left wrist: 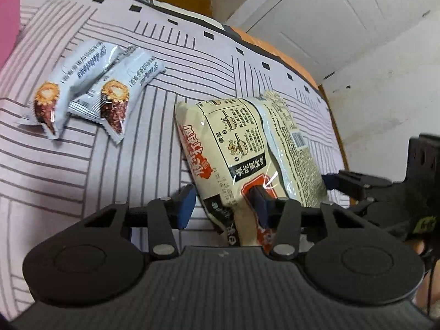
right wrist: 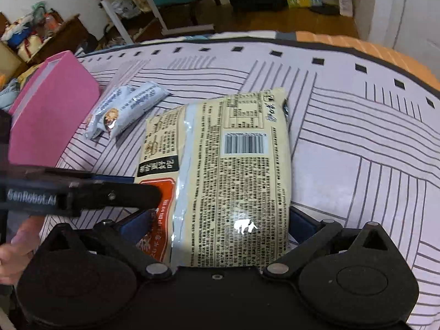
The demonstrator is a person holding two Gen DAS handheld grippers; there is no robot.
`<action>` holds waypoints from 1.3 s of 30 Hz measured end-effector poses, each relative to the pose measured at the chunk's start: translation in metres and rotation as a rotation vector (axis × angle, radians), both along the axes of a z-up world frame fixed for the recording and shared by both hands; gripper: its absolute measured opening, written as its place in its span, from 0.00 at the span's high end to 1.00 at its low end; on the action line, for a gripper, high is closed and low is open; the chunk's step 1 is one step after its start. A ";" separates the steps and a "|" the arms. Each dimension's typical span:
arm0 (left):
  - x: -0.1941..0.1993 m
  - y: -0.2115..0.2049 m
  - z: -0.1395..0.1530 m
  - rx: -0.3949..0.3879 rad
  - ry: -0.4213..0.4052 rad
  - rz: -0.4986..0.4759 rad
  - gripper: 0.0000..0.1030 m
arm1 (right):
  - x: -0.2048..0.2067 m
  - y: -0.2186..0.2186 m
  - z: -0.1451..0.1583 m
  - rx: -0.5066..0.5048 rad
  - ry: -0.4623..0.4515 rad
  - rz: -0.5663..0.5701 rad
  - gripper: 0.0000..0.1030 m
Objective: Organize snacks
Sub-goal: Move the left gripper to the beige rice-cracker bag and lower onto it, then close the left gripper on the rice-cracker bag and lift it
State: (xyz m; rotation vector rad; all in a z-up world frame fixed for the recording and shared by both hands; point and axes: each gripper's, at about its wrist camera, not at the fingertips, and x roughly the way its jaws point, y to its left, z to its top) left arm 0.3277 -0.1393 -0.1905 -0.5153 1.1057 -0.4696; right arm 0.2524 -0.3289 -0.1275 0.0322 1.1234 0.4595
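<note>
A cream instant-noodle packet (left wrist: 236,148) lies back side up on the striped bedsheet (left wrist: 82,181). My left gripper (left wrist: 222,203) is open: its right pad presses on the packet's red corner and its left pad rests beside the packet's edge. In the right wrist view the packet (right wrist: 236,170) sits between the pads of my right gripper (right wrist: 220,225), which close on its near end. Two white chocolate-roll snack packets (left wrist: 90,88) lie side by side to the left; they also show in the right wrist view (right wrist: 129,107).
A pink box (right wrist: 52,115) stands left of the snack packets. The bed's orange edge (right wrist: 385,52) runs along the far right side. A white door (left wrist: 330,13) and wall lie beyond. Shelves and clutter (right wrist: 132,8) fill the floor behind the bed.
</note>
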 end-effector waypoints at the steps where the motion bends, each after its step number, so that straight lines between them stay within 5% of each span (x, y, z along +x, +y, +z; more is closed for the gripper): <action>1: 0.002 0.001 -0.002 -0.025 0.006 -0.008 0.56 | -0.002 0.002 0.000 -0.002 -0.003 -0.008 0.00; 6: 0.005 0.000 0.002 -0.046 0.018 -0.012 0.56 | -0.023 0.033 0.010 -0.075 -0.064 0.021 0.00; 14: -0.006 0.002 0.014 0.002 0.027 -0.068 0.53 | -0.054 0.065 0.021 -0.151 -0.072 -0.080 0.00; 26: -0.053 0.023 0.048 0.057 0.000 -0.105 0.53 | -0.065 0.068 0.018 -0.089 -0.097 -0.191 0.00; 39: -0.123 0.067 0.102 0.083 0.009 -0.141 0.53 | -0.067 0.069 0.024 -0.109 -0.110 -0.104 0.00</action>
